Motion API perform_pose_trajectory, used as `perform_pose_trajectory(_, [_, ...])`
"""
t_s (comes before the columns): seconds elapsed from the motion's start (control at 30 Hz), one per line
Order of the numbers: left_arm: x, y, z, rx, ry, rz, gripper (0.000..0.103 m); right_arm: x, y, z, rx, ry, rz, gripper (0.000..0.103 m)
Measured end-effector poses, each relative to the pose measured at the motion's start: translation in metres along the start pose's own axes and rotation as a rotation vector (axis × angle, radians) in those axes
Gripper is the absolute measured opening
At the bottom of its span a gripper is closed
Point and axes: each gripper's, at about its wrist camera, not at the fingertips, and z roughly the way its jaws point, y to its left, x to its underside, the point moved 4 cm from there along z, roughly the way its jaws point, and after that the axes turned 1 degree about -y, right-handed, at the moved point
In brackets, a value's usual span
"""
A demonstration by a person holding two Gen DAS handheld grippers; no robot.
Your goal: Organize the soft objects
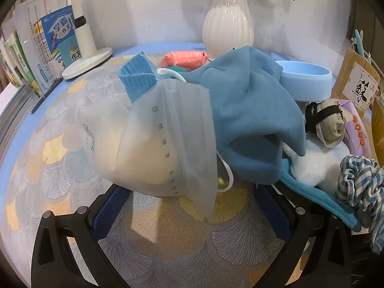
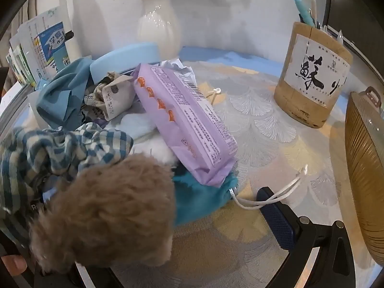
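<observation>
Frosted zip bag (image 1: pixel 156 144) just ahead of spread left gripper (image 1: pixel 192 213), right gripper (image 2: pixel 158 218) spread

A heap of soft things lay mid-table: a plastic bag (image 1: pixel 153 144) at its left, a fleece cloth (image 1: pixel 252 110) draped to the bag's right, a tissue pack (image 2: pixel 184 122) on top at the right. Behind stood a vase (image 1: pixel 228 19); books (image 1: pixel 45 48) leaned far left; a pen holder (image 2: pixel 312 72) stood far right.
</observation>
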Motion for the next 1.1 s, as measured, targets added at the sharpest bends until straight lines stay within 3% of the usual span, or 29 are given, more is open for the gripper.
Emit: perform_pose_trajectory(1.1, [-0.0003, 0.0, 0.0002, -0.001, -0.001, 0.0, 0.103, -0.0034, -0.01, 0.0019, -0.013, -0.002, 0.013, 0.103])
